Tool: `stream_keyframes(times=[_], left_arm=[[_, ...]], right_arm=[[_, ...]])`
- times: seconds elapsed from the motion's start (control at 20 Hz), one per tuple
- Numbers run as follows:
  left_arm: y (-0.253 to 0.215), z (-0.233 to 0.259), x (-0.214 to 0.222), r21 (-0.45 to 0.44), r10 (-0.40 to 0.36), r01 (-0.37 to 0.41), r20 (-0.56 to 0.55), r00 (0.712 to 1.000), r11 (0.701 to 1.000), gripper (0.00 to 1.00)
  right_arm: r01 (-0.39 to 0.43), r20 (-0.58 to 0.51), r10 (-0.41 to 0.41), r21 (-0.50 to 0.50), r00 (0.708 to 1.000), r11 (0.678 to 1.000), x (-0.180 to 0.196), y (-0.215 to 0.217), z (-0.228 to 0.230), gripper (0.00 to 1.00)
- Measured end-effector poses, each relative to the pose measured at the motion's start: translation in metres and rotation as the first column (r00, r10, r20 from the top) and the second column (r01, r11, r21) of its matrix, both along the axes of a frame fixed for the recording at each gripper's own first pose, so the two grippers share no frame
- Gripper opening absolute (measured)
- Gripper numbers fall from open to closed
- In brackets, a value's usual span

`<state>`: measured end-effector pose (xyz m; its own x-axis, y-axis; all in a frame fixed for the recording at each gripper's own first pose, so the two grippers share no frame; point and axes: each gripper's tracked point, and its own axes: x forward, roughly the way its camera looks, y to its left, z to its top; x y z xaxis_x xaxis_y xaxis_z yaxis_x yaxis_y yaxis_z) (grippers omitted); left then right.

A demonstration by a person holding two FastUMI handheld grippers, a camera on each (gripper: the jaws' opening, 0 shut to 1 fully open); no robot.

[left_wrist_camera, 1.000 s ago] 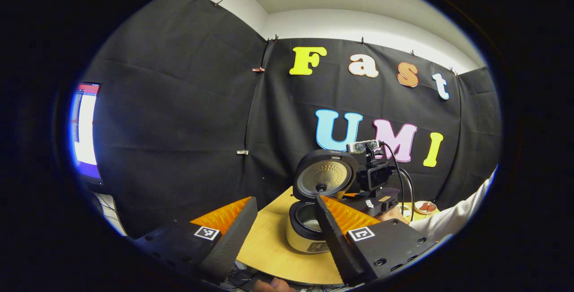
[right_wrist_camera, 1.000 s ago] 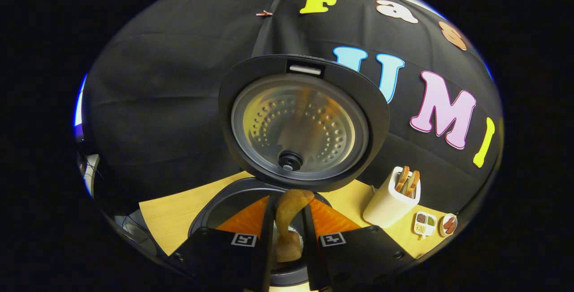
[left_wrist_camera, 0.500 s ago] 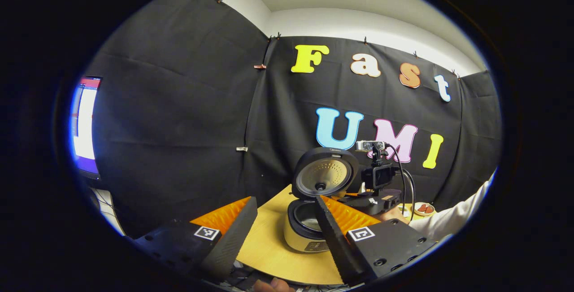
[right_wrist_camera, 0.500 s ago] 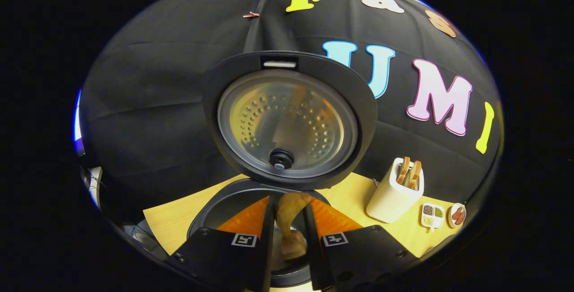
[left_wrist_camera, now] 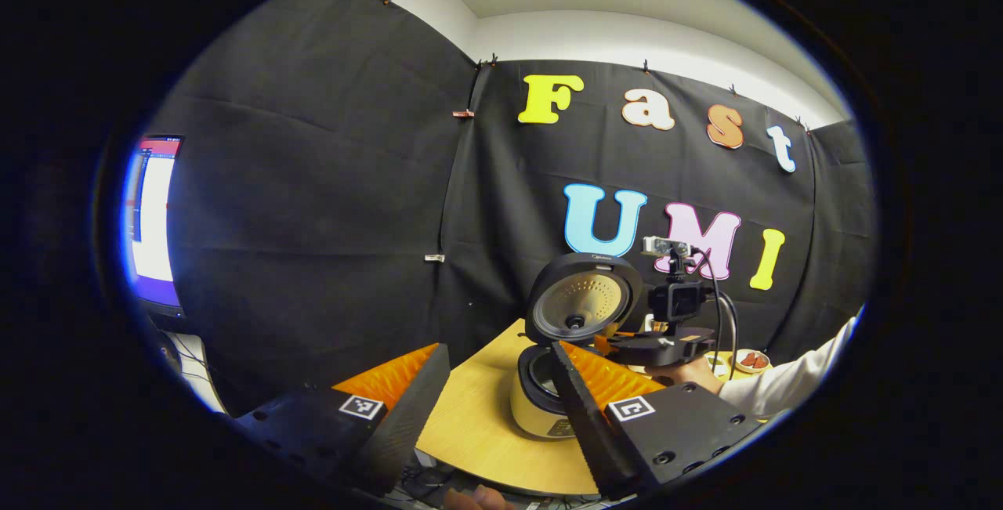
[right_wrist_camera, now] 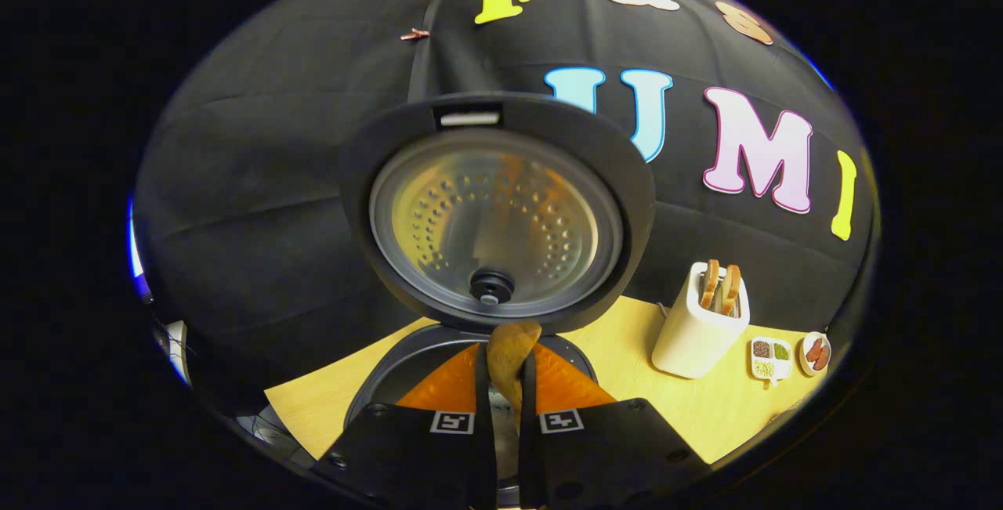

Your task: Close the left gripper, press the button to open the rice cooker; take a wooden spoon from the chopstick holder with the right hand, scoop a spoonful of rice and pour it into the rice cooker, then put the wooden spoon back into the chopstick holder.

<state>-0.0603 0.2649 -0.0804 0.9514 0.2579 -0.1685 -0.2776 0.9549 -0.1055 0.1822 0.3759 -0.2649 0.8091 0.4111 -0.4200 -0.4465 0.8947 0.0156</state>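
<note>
The rice cooker (left_wrist_camera: 541, 404) stands on the wooden table with its lid (right_wrist_camera: 497, 212) raised upright. My right gripper (right_wrist_camera: 504, 388) hovers over the pot's dark rim (right_wrist_camera: 384, 388), shut on the wooden spoon (right_wrist_camera: 509, 349), which shows as a narrow edge-on strip pointing down into the pot. In the left gripper view the right gripper (left_wrist_camera: 666, 341) sits just right of the cooker, held by a hand (left_wrist_camera: 689, 373). My left gripper (left_wrist_camera: 494, 388) hangs back from the table's near edge, open and holding nothing. The white chopstick holder (right_wrist_camera: 700, 334) stands right of the cooker with wooden utensils in it.
A small divided dish (right_wrist_camera: 770, 352) and a little bowl (right_wrist_camera: 816, 353) lie beyond the holder at the table's right end. A lit monitor (left_wrist_camera: 153, 220) hangs at far left. A white sleeve (left_wrist_camera: 791, 381) reaches in from the right. Bare tabletop (left_wrist_camera: 470, 424) lies left of the cooker.
The spoon looks narrower between the right fingers, which now stand closer together; that view has swung slightly left. In the left gripper view the cooker has drifted a little to the right.
</note>
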Motion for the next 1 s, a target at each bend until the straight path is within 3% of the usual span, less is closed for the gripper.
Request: stream_keyframes(times=[0.25,0.55,0.75,1.0], left_arm=[[-0.011,0.005,0.02,0.002,-0.037,0.037,0.009,0.999,0.999,0.89],[-0.031,0.019,0.065,0.024,-0.11,0.109,0.046,0.993,0.994,0.89],[-0.043,0.03,0.115,0.017,-0.143,0.142,0.084,0.986,0.99,0.89],[-0.071,0.049,0.175,-0.023,-0.168,0.173,0.152,0.974,0.985,0.89]], right_arm=[[0.037,-0.023,-0.033,0.202,0.999,0.979,0.002,-0.009,0.055,0.15],[0.146,-0.103,-0.112,0.432,0.988,0.89,0.002,-0.069,0.114,0.15],[0.233,-0.147,-0.182,0.534,0.972,0.813,-0.001,-0.143,0.146,0.15],[0.34,-0.15,-0.31,0.538,0.939,0.771,-0.001,-0.266,0.164,0.15]])
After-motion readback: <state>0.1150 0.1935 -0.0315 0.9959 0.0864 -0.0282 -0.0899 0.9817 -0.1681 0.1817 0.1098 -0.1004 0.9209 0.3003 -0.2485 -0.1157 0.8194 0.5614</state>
